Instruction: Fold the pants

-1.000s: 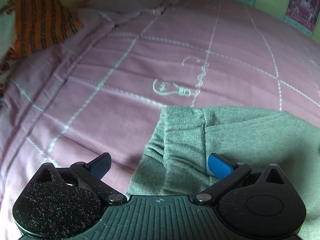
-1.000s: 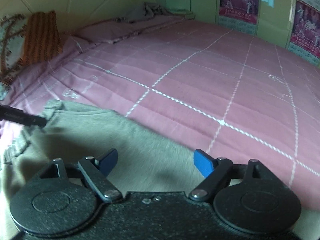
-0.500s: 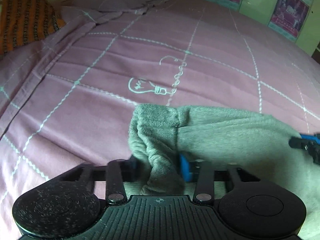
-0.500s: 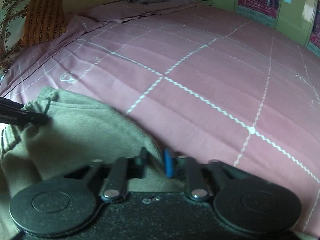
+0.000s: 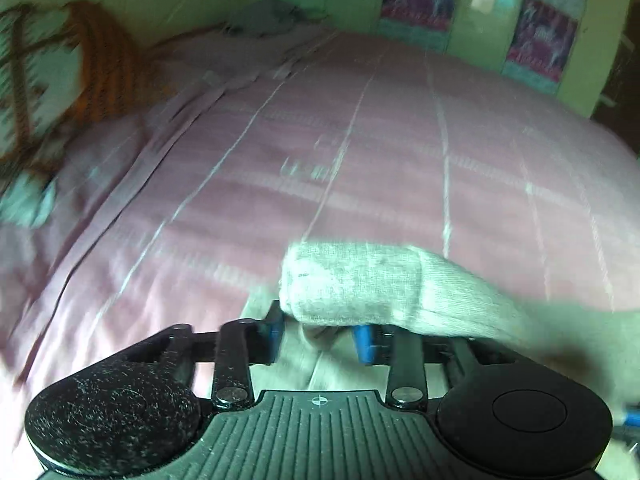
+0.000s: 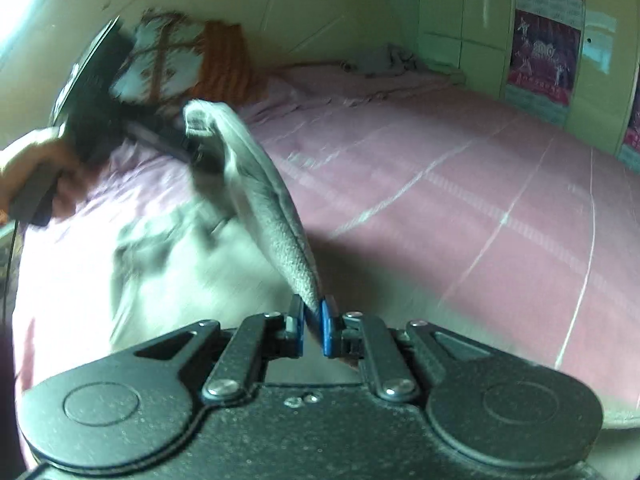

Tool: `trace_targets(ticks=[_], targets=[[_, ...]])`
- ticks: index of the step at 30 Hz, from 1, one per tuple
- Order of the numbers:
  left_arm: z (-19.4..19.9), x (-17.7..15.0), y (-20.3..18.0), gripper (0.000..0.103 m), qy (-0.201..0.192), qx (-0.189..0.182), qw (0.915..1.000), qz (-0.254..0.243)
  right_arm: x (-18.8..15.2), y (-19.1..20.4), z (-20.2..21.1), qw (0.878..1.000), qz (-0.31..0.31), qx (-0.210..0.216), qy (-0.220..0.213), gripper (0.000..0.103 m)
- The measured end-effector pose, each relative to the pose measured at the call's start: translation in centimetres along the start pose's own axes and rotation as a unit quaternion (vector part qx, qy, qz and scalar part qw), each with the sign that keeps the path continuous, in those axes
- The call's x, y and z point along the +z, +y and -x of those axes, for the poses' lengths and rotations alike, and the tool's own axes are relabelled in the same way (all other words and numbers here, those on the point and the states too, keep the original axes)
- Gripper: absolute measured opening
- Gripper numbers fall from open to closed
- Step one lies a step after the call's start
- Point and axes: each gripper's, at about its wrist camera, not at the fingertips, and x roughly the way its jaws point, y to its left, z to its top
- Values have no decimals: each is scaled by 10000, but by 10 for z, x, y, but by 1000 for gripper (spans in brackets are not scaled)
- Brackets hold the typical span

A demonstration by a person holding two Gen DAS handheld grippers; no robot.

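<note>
Since a second ago: both tools, then spread wide over flat cloth, have clenched on it and lifted; both views now blur with motion. Item 1, bed cover (image 5: pixel 360 152), pink with pale grid lines, fills the ground ahead of and below both tools; pillows, one patterned (image 6: pixel 160 64) and one orange-striped (image 6: pixel 224 68), lie at its far end, with a crumpled grey cloth (image 5: pixel 264 20) near the far wall. Item 2, pants (image 6: pixel 276 216), grey fleece-like knit: one edge raised and stretched between the tools, the remainder slumped on the cover below and to the left of the right tool. Handling, judged: light, soft, limp, no stiffness; sags wherever unsupported, unlikely to slip from rubbered pads, not fragile. Best taken at the thick hemmed edge or corners, where layers bunch and give the pads bulk. Item 3, left gripper (image 5: pixel 320 330): jaws drawn in on a thick rolled hem directly ahead of it, cloth draping away to its right. Item 4, right gripper (image 6: pixel 311 324): jaws nearly touching, pinching a thin fold that rises forward and leftward toward the other tool, held in the person's hand (image 6: pixel 28 168).
</note>
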Motion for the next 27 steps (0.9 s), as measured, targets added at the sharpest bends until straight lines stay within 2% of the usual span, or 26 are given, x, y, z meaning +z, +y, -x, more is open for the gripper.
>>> trace_targets(ticks=[1,2,3,6,9,10,11,13,15,17,19,21,23,25,27], targets=[[-1,-10,4,53,182,61,9998,35,-13,8,-1,9998,-152,46,123,11],[-3,-21,7,60,352,128,9993,84,-25,15,-5,9993,-288,19,217,19],[-3,-30,12,64,495,229,9984,152,-35,22,-9,9988,-390,-28,299,22],[4,-53,26,65,807,331,9955,368,-56,28,-25,9935,-830,-79,769,23],[25,-66,43,71,894,118,9925,825,-62,15,-8,9872,-1481,-127,574,28],[31,-69,49,71,897,22,9905,1046,-63,9,0,9842,-1697,-129,485,35],[36,-73,54,72,874,-168,9876,1291,-65,3,6,9810,-1883,-177,430,46],[42,-80,60,73,874,-645,9786,1750,-73,-10,13,9725,-2280,-261,395,64],[41,-89,58,73,874,-973,9682,2131,-85,-20,10,9615,-2711,-247,366,64],[35,-94,47,72,877,-1149,9623,2304,-96,-29,14,9489,-3135,-203,301,59],[25,-98,40,67,990,-1198,9557,2501,-103,-36,13,9363,-3501,-202,205,57],[14,-107,38,50,1102,-1372,9456,2736,-110,-41,12,9215,-3876,-190,175,51],[6,-112,33,41,1072,-1333,9458,2761,-116,-48,12,9078,-4191,-130,74,48],[-5,-116,31,35,1060,-1263,9453,2816,-118,-51,8,9000,-4358,-96,50,42],[-11,-115,32,20,1074,-1157,9446,2876,-120,-57,1,8932,-4494,-112,-1,41]])
